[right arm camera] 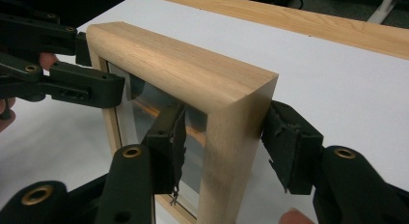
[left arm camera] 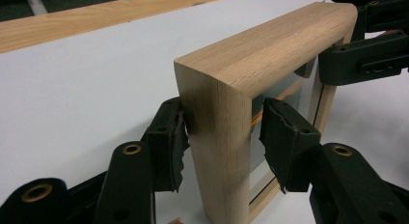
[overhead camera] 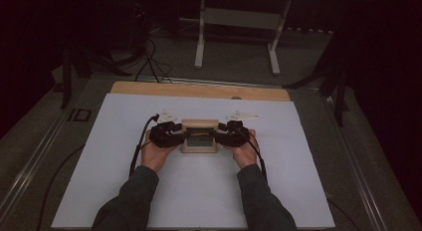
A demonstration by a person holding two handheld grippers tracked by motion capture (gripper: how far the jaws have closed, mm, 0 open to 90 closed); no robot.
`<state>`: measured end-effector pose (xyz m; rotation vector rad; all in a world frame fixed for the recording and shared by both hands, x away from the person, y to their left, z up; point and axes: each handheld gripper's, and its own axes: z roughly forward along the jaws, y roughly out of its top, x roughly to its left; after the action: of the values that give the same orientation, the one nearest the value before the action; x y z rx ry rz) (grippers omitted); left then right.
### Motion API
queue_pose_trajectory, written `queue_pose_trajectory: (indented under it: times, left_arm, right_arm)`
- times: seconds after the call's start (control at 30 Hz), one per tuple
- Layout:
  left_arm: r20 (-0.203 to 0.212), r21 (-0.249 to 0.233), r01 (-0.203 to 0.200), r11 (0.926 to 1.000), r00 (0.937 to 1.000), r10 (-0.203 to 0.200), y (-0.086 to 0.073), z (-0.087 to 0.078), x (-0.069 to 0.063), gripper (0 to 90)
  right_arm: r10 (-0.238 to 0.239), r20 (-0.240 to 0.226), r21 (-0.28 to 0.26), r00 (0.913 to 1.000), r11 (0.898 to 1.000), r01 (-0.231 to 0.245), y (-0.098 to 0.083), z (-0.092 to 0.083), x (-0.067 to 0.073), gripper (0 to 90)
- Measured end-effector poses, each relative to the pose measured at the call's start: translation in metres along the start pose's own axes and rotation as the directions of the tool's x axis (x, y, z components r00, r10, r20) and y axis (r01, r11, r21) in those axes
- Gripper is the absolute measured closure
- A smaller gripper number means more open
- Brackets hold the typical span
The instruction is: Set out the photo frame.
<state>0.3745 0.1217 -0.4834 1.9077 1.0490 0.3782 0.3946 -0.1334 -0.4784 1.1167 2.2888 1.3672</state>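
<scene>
wooden frame stood upright between both grippers

wooden picture frame (overhead camera: 199, 136) stands on edge mid white board (overhead camera: 114, 141). left gripper (left arm camera: 222, 132) straddles one side post: outer pad touching, inner pad just clear. right gripper (right arm camera: 224, 137) straddles the opposite post: outer pad touching, glass-side pad slightly off. neither grip is firm.

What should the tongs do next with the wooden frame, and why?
Probably squeeze both tongs shut a little more. The left tongs and right tongs each straddle a side of the upright wooden frame, but gaps show beside some pads, so lifting now might let it slip.
</scene>
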Motion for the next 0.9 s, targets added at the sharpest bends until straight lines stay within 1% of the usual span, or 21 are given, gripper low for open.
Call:
queue_pose_trajectory:
  times: [0.23, 0.37, 0.57, 0.73, 0.8, 0.9]
  left_arm:
    - [0.011, -0.004, 0.021, 0.9998, 0.9997, -0.021, 0.0, 0.001, 0.003, 51.5]
    - [0.045, -0.008, 0.028, 0.9996, 0.9986, -0.028, 0.0, 0.002, 0.008, 51.3]
    - [0.066, -0.012, 0.031, 0.9995, 0.9974, -0.03, 0.0, 0.003, 0.012, 51.3]
    - [0.067, -0.011, 0.038, 0.9992, 0.9971, -0.037, 0.0, 0.003, 0.011, 50.7]
    - [0.07, -0.004, 0.046, 0.9989, 0.9965, -0.045, 0.0, 0.004, 0.01, 48.0]
    - [0.065, 0.011, 0.04, 0.9991, 0.997, -0.04, 0.0, 0.004, 0.009, 45.7]
  right_arm:
    - [0.008, -0.006, 0.001, 0.9999, 1.0, -0.008, 0.002, 0.002, -0.002, 49.7]
    - [0.013, -0.002, 0.001, 0.9999, 1.0, -0.013, 0.001, 0.002, -0.001, 49.1]
    - [0.014, -0.003, 0.004, 0.9999, 1.0, -0.014, 0.001, 0.002, 0.0, 49.6]
    - [0.01, -0.005, 0.004, 0.9999, 1.0, -0.01, 0.001, 0.001, -0.001, 49.5]
    - [0.012, -0.008, 0.006, 0.9999, 1.0, -0.012, 0.001, 0.001, -0.001, 48.5]
    - [0.009, -0.013, 0.008, 0.9999, 1.0, -0.009, 0.001, 0.001, -0.002, 46.0]
